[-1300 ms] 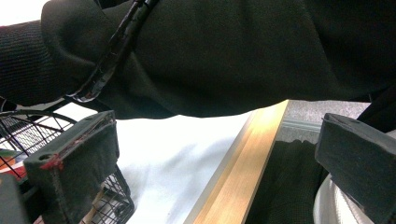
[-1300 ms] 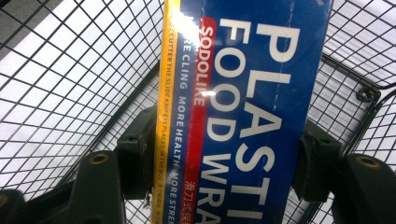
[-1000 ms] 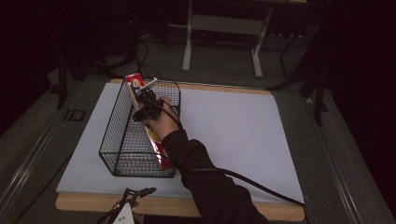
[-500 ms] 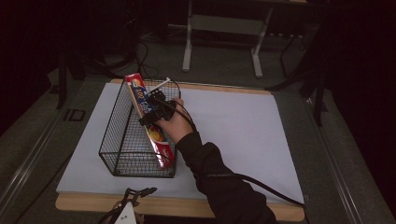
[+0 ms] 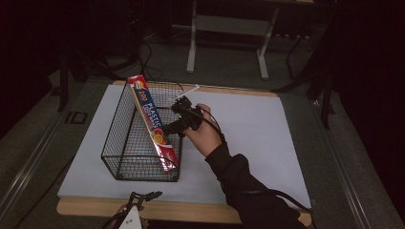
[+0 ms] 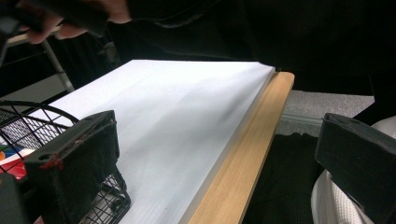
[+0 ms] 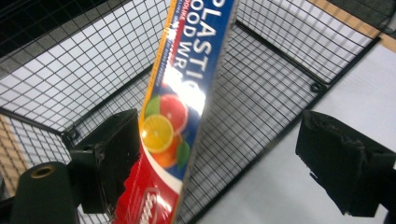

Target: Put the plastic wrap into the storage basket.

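A black wire basket (image 5: 112, 129) stands on the left half of the white sheet. A long red and blue plastic wrap box (image 5: 152, 125) leans inside it along its right wall, its far end sticking up over the rim. My right gripper (image 5: 168, 128) hovers at the basket's right side and points at the box. Its jaws have just been opening and stand open. In the right gripper view the box (image 7: 187, 84) rises between the jaws of this gripper (image 7: 219, 135), close to the left one, with neither pad pressing on it. At the table's near edge my left gripper (image 5: 143, 196) is open and holds nothing.
The white sheet (image 5: 258, 138) covers the table, with a wooden strip (image 5: 191, 210) along its near edge. Behind the table stand a metal frame's legs (image 5: 191, 47) and cables on the floor. In the left gripper view the basket's corner (image 6: 28, 116) sits beside the left jaw.
The right hand has drawn back toward the near right, from over the box at the basket's far end to its right side. The box stays leaning in the basket.
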Motion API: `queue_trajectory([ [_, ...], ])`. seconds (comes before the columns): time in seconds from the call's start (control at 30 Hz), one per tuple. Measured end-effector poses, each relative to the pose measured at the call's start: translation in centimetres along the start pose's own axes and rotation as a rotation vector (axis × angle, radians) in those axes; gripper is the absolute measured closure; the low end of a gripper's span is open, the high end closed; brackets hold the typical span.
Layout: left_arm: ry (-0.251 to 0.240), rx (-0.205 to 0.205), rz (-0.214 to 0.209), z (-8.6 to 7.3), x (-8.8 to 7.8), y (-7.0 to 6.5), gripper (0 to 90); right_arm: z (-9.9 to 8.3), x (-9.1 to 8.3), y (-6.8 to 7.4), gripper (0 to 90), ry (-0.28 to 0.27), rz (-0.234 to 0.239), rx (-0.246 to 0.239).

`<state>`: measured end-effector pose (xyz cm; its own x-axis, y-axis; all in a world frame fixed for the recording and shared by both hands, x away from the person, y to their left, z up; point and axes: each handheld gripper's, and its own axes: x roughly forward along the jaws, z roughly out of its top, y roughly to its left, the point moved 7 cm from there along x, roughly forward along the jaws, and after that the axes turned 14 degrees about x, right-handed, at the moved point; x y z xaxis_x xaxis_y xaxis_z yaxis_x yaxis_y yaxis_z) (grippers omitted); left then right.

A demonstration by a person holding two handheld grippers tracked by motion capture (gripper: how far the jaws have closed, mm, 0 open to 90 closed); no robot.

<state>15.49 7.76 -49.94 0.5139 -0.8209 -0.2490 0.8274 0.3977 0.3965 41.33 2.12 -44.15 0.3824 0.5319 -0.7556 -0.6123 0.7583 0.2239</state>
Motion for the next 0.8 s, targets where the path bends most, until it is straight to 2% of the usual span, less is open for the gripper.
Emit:
queue_trajectory([
  [0.07,-0.001,0.001,0.001,0.0,0.0,0.0,0.2,-0.5,-0.7,-0.6,14.3,-0.015,-0.005,-0.002],
  [0.17,0.000,-0.002,0.000,0.0,0.1,0.0,0.2,-1.3,-1.7,-1.2,14.4,-0.030,0.018,0.012],
  [0.37,0.001,-0.003,-0.002,0.0,0.2,0.1,0.2,-3.2,-3.1,-2.5,14.4,-0.040,-0.002,-0.005],
  [0.8,0.005,-0.001,-0.005,-0.1,0.3,0.0,0.2,-7.9,-4.5,-5.1,14.5,-0.054,0.015,0.013],
])
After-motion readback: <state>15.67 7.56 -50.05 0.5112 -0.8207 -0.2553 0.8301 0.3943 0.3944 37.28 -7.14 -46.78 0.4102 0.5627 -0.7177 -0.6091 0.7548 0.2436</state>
